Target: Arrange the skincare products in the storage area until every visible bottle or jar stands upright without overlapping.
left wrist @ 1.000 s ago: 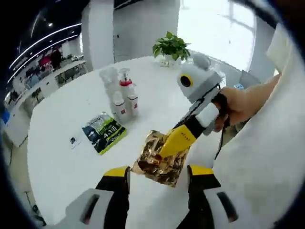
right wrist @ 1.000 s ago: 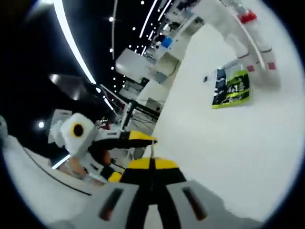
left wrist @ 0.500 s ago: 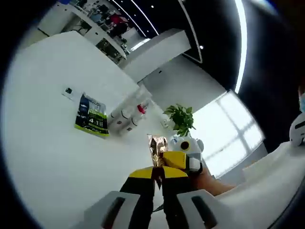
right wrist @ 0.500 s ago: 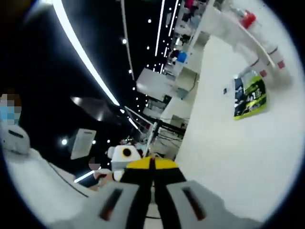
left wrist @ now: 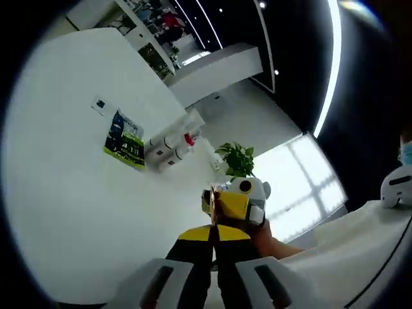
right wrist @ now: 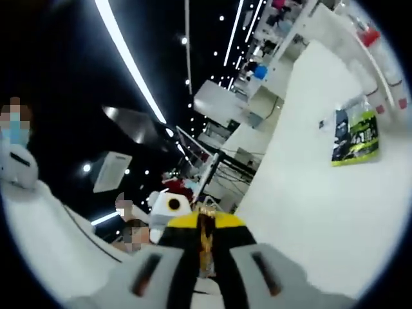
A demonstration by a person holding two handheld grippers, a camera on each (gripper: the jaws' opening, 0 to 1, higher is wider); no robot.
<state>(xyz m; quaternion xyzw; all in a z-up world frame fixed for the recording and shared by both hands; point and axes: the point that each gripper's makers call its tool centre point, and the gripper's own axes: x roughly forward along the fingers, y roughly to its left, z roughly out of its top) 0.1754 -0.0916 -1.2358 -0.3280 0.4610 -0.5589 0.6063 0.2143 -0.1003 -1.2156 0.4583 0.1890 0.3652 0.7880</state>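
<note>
In the left gripper view the left tongs (left wrist: 214,237) rise from the bottom with their yellow tips pressed together on the lower edge of a crinkled gold foil sachet (left wrist: 210,197), which stands up thin and edge-on just above the tips; right behind it the right tongs (left wrist: 233,205) come in with a hand (left wrist: 269,235) around their handle, seemingly nipping the same sachet from the far side, though the contact itself is hidden; well apart, across the white tabletop (left wrist: 71,193), a cluster of white bottles (left wrist: 168,147), one with a red collar, lies in a tight row beside a green-and-black packet (left wrist: 126,141), and a potted plant (left wrist: 235,158) sits further off; in the right gripper view the right tongs (right wrist: 206,233) are closed with a sliver of gold foil (right wrist: 206,239) showing between the jaws, the white tabletop (right wrist: 302,193) tilts steeply, and the green-and-black packet (right wrist: 355,136) lies near the white bottles (right wrist: 380,64) at the upper right edge; the sachet looks light, limp and slippery, likely to fold or slide, so a firm pinch on a sealed edge suits it best; the bottles appear stiff, smooth plastic, round enough to roll, probably light, best taken across the body just below the shoulder; whether any bottle stands upright I cannot tell.
</note>
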